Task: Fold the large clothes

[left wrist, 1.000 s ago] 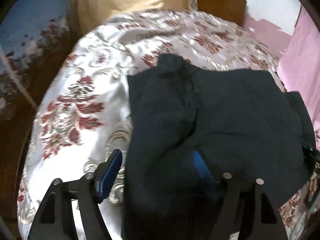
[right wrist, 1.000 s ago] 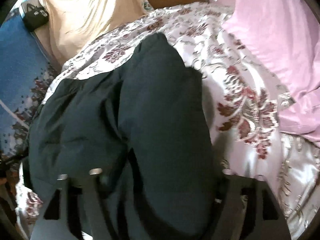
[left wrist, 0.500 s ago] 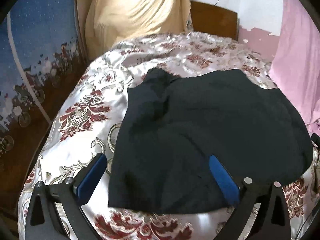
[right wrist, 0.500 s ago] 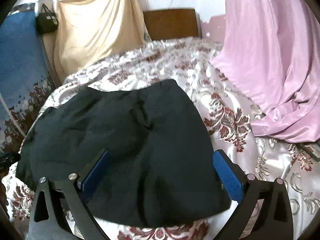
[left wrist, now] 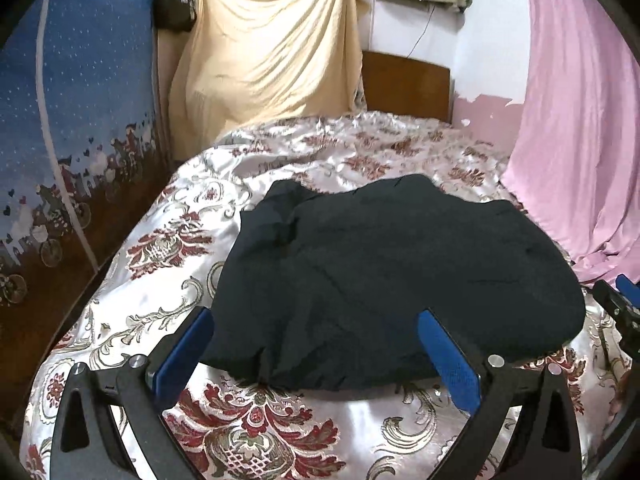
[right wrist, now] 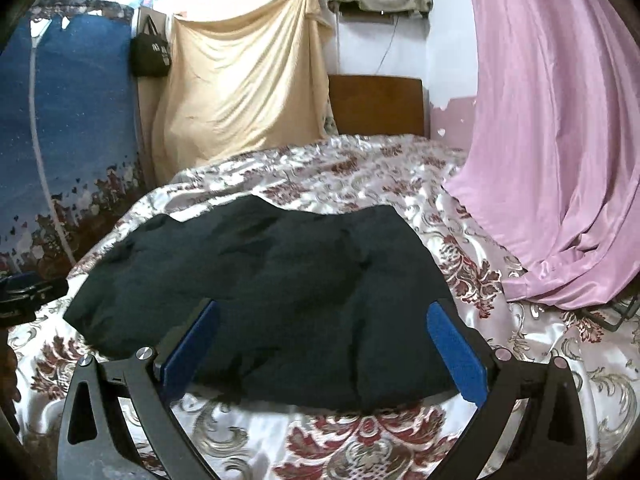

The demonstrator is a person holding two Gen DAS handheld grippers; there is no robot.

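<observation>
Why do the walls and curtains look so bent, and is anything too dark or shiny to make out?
Left wrist view: fisheye lens bows the pink curtain; satin bedspread glares. Right wrist view: same bowing; dark garment swallows fold detail. Both sharp.

A bed [left wrist: 280, 168] in a floral satin cover fills the room, its wooden headboard [left wrist: 406, 86] against a white wall [right wrist: 444, 40] with pink paint peeling low down. A cream sheet [left wrist: 272, 52] hangs behind — a pink curtain [right wrist: 560, 120] drapes right, a blue printed panel [left wrist: 76, 100], perhaps a wardrobe, stands left with a black bag [right wrist: 150, 54] hung beside it.
</observation>
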